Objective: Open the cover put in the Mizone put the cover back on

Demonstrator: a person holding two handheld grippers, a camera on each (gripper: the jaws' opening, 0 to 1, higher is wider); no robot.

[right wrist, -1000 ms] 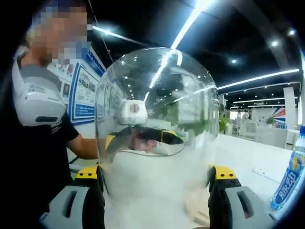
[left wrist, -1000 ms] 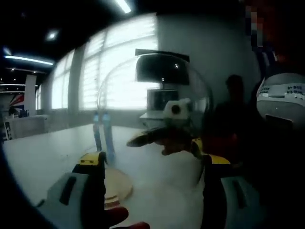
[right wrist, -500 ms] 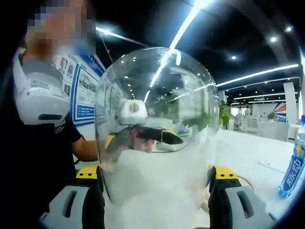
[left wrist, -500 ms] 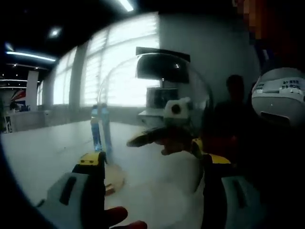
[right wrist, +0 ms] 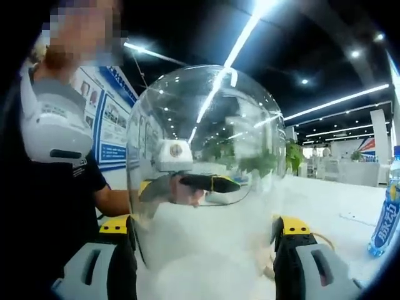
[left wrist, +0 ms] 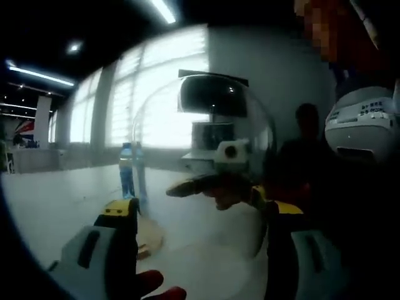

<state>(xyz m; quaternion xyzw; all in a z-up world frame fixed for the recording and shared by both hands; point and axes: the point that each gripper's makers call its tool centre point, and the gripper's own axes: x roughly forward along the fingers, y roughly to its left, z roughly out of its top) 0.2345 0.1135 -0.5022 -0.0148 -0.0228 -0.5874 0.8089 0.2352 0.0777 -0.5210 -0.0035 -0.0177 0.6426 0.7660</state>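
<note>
Clear glass-like dome cover (right wrist: 206, 169) centre frame in right gripper view, clamped between both claws: right claw (right wrist: 203, 240), left claw (left wrist: 197, 219). Judged rigid, slick, fragile; hold opposite walls near rim. Blue Mizone bottle (right wrist: 389, 203) upright on white desk (right wrist: 325, 200), far right edge.

White table (right wrist: 325, 206), bright windows (left wrist: 156, 94)

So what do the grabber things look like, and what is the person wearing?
Each gripper has two chunky light grey jaws with a dark slot in the side, black inner faces and yellow tips. The right gripper shows them brightly; the left gripper looks dimmer against the window. The person wears a black short-sleeved top with a white and grey device strapped on the chest.
</note>
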